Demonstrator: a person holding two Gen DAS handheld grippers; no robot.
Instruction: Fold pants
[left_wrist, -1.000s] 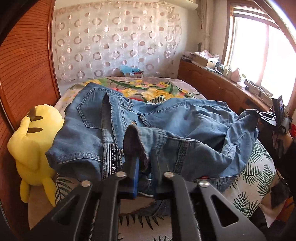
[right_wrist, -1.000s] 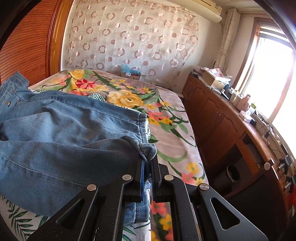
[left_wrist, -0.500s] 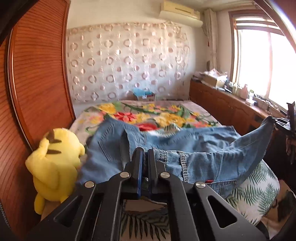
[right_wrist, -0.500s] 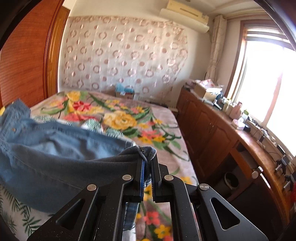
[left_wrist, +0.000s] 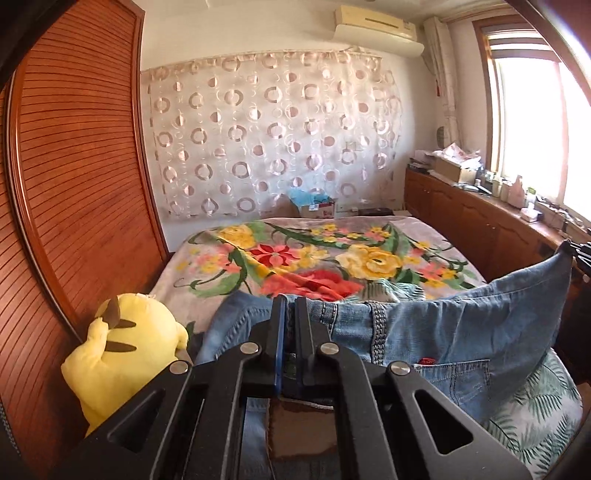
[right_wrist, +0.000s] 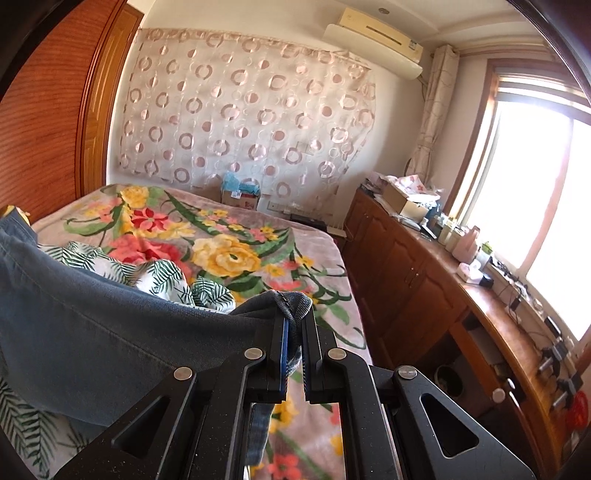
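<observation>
Light blue denim pants hang stretched between my two grippers above the bed. My left gripper is shut on the waistband end, with a brown leather patch showing below the fingers. In the right wrist view the pants sweep off to the left, and my right gripper is shut on a bunched hem of the denim. The lower part of the pants hangs below both grippers, out of sight.
The bed carries a floral blanket and a palm-leaf sheet. A yellow plush toy sits at the left by the wooden headboard. A wooden cabinet with clutter runs along the right under the window.
Both grippers have risen, lifting the pants off the bed. The denim that lay spread on the bed now hangs stretched between them, and more of the bed shows.
</observation>
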